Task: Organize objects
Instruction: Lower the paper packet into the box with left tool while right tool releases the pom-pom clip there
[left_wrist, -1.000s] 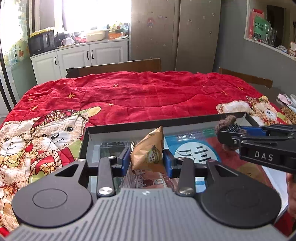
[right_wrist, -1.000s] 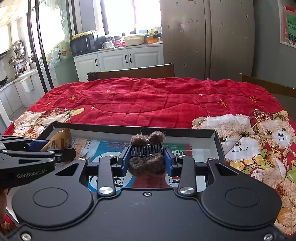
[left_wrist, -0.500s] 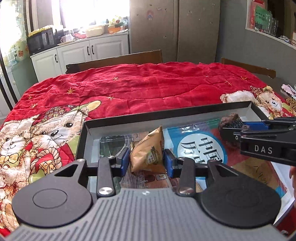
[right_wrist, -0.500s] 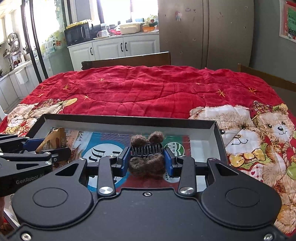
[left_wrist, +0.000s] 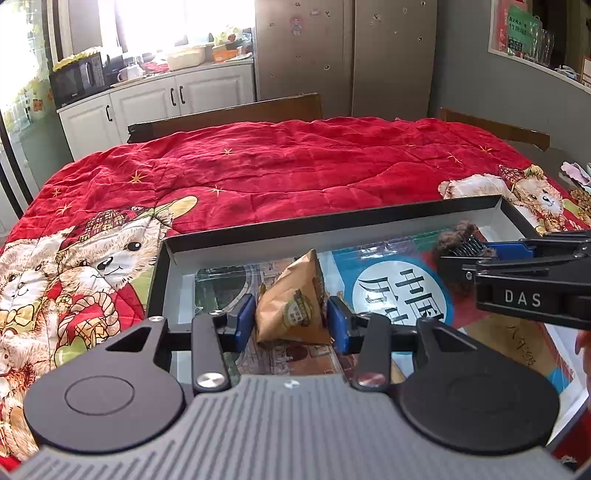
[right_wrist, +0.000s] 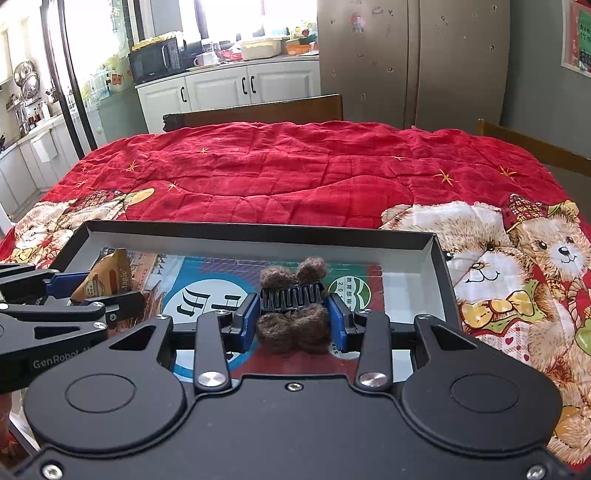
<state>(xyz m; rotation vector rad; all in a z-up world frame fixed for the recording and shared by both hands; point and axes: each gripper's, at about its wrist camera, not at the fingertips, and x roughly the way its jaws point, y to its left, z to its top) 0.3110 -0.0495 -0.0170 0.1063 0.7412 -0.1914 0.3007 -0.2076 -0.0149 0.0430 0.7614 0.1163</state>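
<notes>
The left tongs (left_wrist: 291, 319) are clenched on a small tan foil snack packet with a round printed emblem (left_wrist: 293, 304), which sits at the lower centre of the left wrist view, above the left part of a shallow black cardboard box tray with a pale inner wall (left_wrist: 332, 227). The right tongs (right_wrist: 293, 323) grip a black plastic claw hair clip covered in fuzzy brown felt balls (right_wrist: 293, 308), at the centre of the right wrist view, over the tray's middle–right. The tray lies on a red quilted cover printed with teddy bears (right_wrist: 295, 173) spread over the worktop, and its floor is lined with glossy printed sheets. Whether either item touches the floor yet I cannot tell. The packet is soft and puffy, so a hard squeeze could crush what is inside, while a slack one could let it twist out and land on edge. The clip is pinched across its felt, which compresses – it could slip or roll on release. The two tongs sit near each other, so a sideways drift could knock them together or push the light tray across the cover.
</notes>
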